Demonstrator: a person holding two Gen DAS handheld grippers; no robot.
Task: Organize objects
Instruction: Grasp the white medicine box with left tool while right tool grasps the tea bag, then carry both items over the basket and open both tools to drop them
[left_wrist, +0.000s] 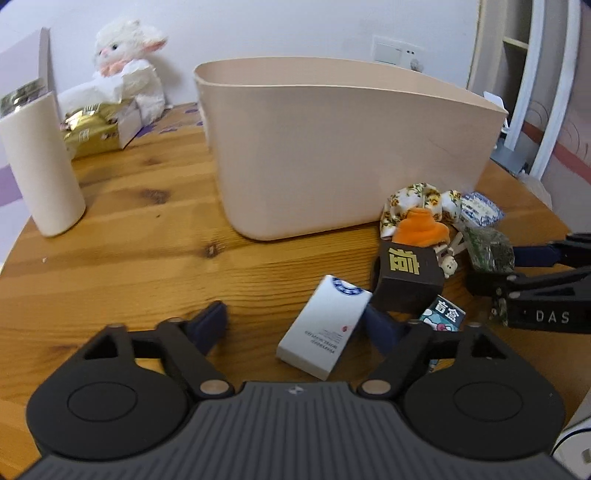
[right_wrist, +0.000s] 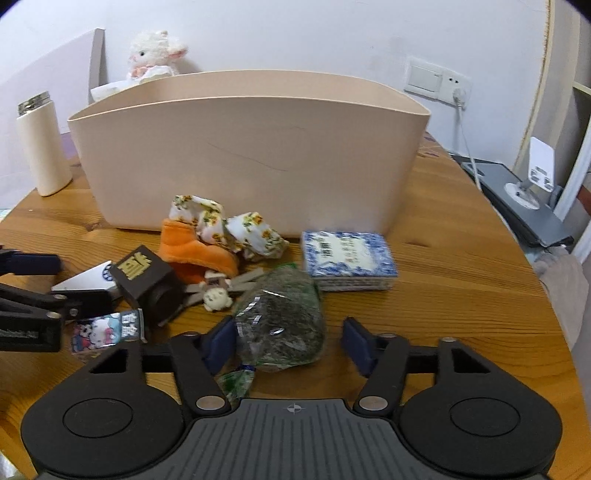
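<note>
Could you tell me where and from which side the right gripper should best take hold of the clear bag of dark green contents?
Probably across the bag's bulging middle, coming in low from the near side. It lies flat between the open right gripper, its knotted neck pointing back at the gripper, too thin to hold.

I hold my left gripper (left_wrist: 295, 325) low and level, its jaws spread wide, both blue pads (left_wrist: 212, 325) showing. My right gripper (right_wrist: 291, 339) sits just as low, jaws parted too, pointing forward. Each tool reaches into the other's view from the side, so my hands are close together. Neither seems to clamp anything, though fisheye blur leaves me unsure.
</note>
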